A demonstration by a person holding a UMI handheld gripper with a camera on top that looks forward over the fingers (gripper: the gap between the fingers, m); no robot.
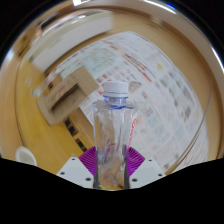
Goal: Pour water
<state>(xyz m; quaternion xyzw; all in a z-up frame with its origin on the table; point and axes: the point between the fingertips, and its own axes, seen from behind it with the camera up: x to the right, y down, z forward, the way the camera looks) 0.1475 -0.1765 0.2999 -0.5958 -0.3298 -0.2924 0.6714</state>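
A clear plastic water bottle with a white cap and a blue ring under it stands upright between my gripper's two fingers. The purple pads press on its lower body from both sides. The bottle is held above a wooden table seen from above and tilted. The bottle's base is hidden between the fingers.
A large white printed sheet covers much of the table behind the bottle. A tan cardboard box lies to the left of the bottle on the wood.
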